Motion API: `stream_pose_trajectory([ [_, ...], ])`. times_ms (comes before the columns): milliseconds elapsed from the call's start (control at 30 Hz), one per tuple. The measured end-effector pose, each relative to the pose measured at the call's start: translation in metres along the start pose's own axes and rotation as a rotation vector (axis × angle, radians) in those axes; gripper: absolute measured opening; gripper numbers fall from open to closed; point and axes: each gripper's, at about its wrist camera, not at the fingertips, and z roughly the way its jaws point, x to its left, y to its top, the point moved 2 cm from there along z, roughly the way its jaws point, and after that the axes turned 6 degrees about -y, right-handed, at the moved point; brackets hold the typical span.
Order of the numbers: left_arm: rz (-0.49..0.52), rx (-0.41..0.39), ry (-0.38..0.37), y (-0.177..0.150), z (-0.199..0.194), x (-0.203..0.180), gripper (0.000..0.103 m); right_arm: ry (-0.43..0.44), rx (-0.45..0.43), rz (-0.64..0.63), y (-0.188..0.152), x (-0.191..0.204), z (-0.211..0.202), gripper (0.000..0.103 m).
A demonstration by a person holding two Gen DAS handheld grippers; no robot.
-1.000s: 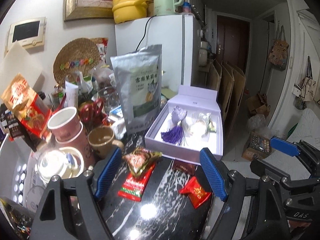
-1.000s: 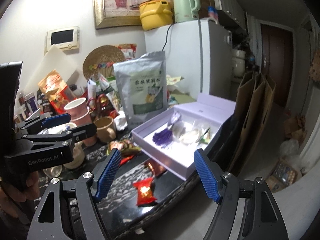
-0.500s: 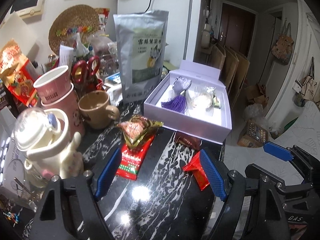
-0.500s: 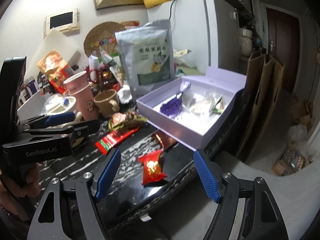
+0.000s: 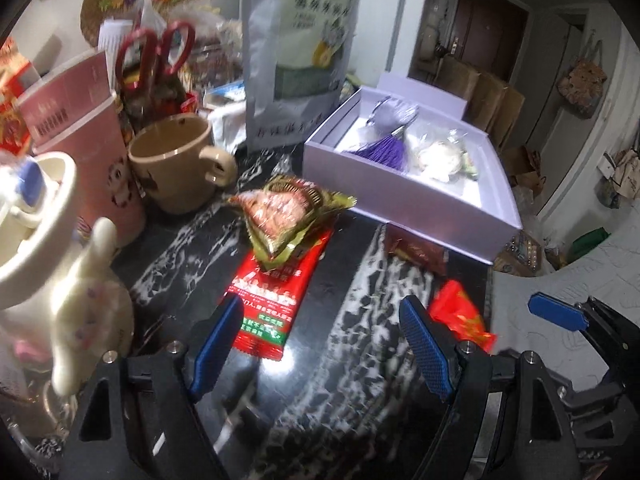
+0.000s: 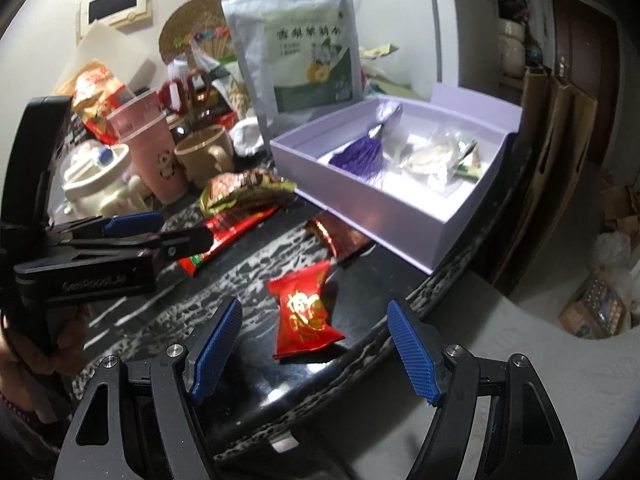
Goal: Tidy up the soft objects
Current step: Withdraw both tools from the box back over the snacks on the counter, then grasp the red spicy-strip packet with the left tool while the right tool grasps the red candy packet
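Lavender cardboard, rectangular and open-topped: the gift box (image 6: 362, 216) sat on the black white-veined marble tabletop (image 6: 256, 268), near its edge. Inside lay a purple tassel charm (image 6: 362, 156), a clear plastic packet holding something pale and round (image 6: 434, 154), and a small green-wrapped piece (image 6: 470, 166) towards the far corner. The rest of the box floor was bare white.

Loose soft packets lay on the marble outside the box. A red candy wrapper with gold print (image 6: 306, 312) sat nearest the table edge. A dark brown foil packet (image 6: 340, 236) touched the box's front wall. A long red snack sachet (image 5: 272, 300) lay flat, with a gold-green triangular pouch (image 5: 286, 212) resting on its far end.

Behind them stood a tan ceramic mug (image 5: 176, 168), a pink paper cup (image 5: 76, 148), a cream lidded pot (image 6: 98, 178) and a tall silver stand-up bag (image 6: 296, 44).

Left gripper (image 5: 320, 340) was spread wide above the sachet, gripping nothing. Right gripper (image 6: 314, 346) likewise released, the red candy wrapper lying below and between its blue pads (image 6: 412, 356), untouched.
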Motion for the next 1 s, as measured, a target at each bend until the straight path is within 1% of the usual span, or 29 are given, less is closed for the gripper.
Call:
stream_pose_trajectory([
  [133,-0.014,0.037,0.001,0.002,0.021,0.011,0.080,0.017,0.032,-0.004,-0.002,0.000,0.016,0.076],
  [300,-0.023,0.063,0.005,0.004,0.041,0.021,0.080,0.042,0.053,0.010,-0.001,-0.004,0.027,0.076],
  [367,-0.001,0.048,0.028,0.005,0.045,0.023,0.080,0.048,0.060,0.011,0.000,-0.005,0.031,0.076],
  [467,0.031,0.052,0.057,0.008,0.051,0.024,0.080,0.060,0.066,0.017,0.001,-0.007,0.035,0.076],
  [567,0.023,0.069,0.061,0.009,0.060,0.030,0.080,0.066,0.070,0.019,0.003,-0.009,0.039,0.076],
  [633,0.032,0.064,0.079,0.010,0.063,0.033,0.080,0.068,0.072,0.019,0.004,-0.009,0.041,0.076],
  [800,0.042,0.053,0.079,0.012,0.064,0.035,0.080,0.075,0.081,0.014,0.004,-0.007,0.044,0.076],
  [867,0.046,0.045,0.074,0.011,0.064,0.033,0.075,0.079,0.088,0.020,0.004,-0.007,0.047,0.076],
  [933,0.060,0.037,0.067,0.008,0.059,0.029,0.055,0.087,0.091,0.029,0.003,-0.008,0.048,0.076],
  [1000,0.074,0.041,0.063,0.005,0.057,0.024,0.051,0.089,0.097,0.034,0.002,-0.008,0.049,0.076],
])
